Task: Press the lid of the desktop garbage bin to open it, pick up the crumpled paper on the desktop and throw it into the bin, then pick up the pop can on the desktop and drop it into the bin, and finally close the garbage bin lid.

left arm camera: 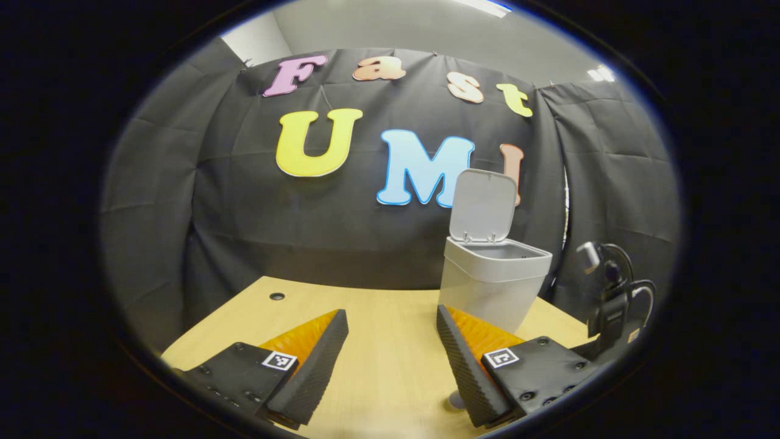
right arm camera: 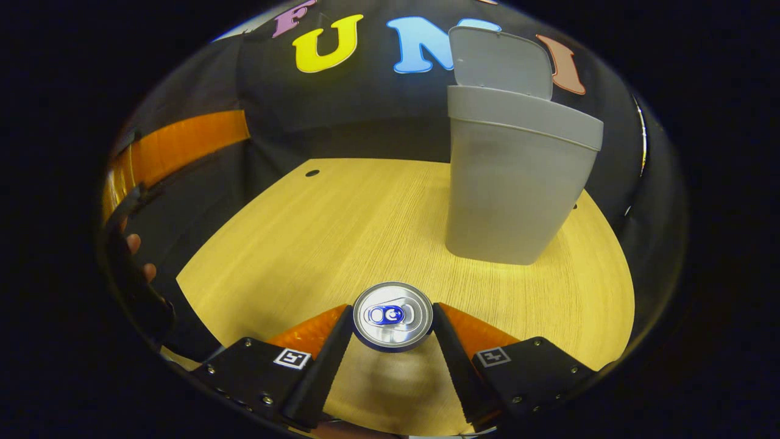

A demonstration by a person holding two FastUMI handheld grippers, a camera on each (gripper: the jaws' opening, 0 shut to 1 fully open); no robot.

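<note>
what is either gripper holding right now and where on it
The right gripper has the pop can between its fingers, one on each side just below the top rim. The left gripper is open and holds nothing.

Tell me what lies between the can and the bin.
Nothing: in the right gripper view, bare desktop runs from the can to the bin.
</note>
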